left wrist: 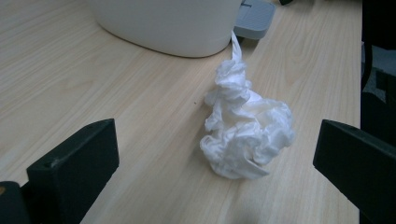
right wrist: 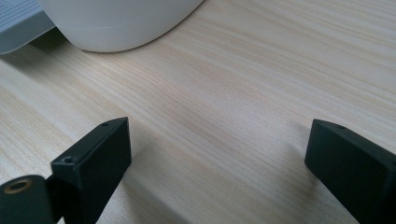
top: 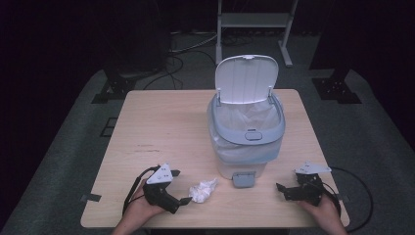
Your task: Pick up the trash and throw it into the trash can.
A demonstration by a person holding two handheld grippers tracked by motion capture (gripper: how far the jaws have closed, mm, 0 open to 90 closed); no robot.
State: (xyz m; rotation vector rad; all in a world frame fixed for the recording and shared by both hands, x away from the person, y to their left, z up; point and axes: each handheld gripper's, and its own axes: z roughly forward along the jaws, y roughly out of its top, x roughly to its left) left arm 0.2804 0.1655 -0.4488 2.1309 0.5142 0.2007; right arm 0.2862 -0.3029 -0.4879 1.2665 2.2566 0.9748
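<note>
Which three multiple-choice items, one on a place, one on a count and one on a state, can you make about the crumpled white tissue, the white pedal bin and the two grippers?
1. Where does the crumpled white tissue lie?
A. inside the bin
B. on the light wooden table, before the left gripper
C. on the floor

2. How many tissue balls lie on the table?
A. one
B. two
C. three

3. How is the lid of the white pedal bin with grey rim?
A. shut
B. taken off
C. raised open

Key: 1 B, it rests on the wood between the open jaws; 2 A, the high view shows one; 3 C, the lid stands upright behind the rim.
</note>
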